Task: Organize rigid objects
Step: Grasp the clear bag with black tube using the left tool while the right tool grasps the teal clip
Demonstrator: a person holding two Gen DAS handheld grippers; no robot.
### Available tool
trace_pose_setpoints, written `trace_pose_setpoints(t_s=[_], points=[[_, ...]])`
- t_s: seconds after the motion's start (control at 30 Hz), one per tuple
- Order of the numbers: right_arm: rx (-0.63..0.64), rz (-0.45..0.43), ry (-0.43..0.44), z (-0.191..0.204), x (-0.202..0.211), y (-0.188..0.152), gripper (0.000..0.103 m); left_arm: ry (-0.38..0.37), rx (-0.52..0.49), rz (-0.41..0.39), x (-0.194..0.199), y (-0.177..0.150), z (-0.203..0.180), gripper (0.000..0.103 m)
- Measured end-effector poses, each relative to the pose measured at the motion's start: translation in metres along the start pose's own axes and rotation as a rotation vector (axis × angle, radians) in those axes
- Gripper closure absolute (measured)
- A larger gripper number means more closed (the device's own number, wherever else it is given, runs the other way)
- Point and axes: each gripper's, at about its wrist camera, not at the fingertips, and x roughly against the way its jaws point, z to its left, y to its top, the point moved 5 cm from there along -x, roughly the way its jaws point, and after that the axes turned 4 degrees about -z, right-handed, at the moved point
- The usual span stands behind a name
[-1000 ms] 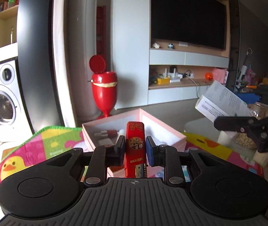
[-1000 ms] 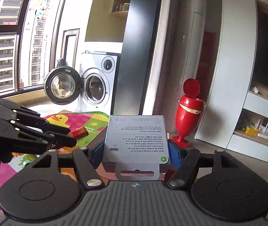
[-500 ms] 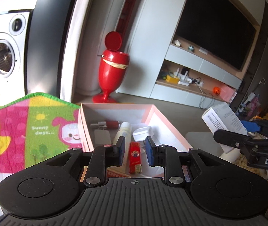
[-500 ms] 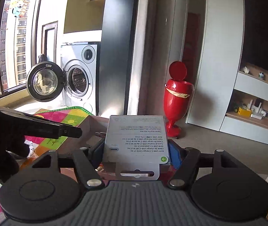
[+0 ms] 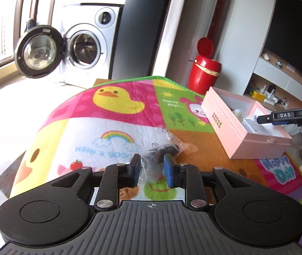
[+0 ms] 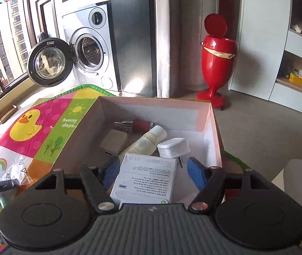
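Note:
A pink open box [image 5: 236, 131] stands on the colourful play mat [image 5: 112, 127]. It also shows in the right wrist view [image 6: 206, 106], holding a red-barrelled plug [image 6: 142, 124], a beige adapter [image 6: 113, 141], a cream tube [image 6: 144, 143], a white charger [image 6: 173, 147] and a white cable box [image 6: 145, 177]. My right gripper [image 6: 152, 173] is open over the box, with the white cable box lying loose between its fingers. My left gripper [image 5: 152, 171] is open over the mat, its fingers either side of a clear bag with a black part [image 5: 161, 150]. That bag also shows in the right wrist view [image 6: 1, 186].
A red pedal bin [image 6: 215, 61] stands on the floor behind the box. A washing machine with its door open [image 6: 85, 57] is at the back left. A shelf unit [image 6: 299, 70] is at the right. The mat's far edge [image 5: 129, 79] drops off.
My left gripper let go of the red item in the box and swung left over the bag on the mat. My right gripper moved over the box and opened, releasing the white cable box.

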Motion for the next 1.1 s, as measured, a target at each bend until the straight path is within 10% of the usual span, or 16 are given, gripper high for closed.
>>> trace_pose_setpoints(t_s=[0.33, 0.8, 0.93, 1.1], points=[[0.121, -0.07, 0.166, 0.07, 0.064, -0.037, 0.024, 0.035, 0.072, -0.022, 0.003, -0.012, 0.038, 0.077], [0.194, 0.025, 0.455, 0.205, 0.048, -0.088, 0.024, -0.013, 0.053, -0.055, 0.003, -0.007, 0.025, 0.076], [0.283, 0.045, 0.45, 0.218, 0.045, -0.102, 0.058, -0.024, -0.065, -0.054, -0.013, 0.005, 0.005, 0.076], [0.357, 0.02, 0.388, 0.194, 0.06, -0.112, 0.068, -0.054, -0.193, 0.023, -0.045, 0.002, -0.019, 0.076]])
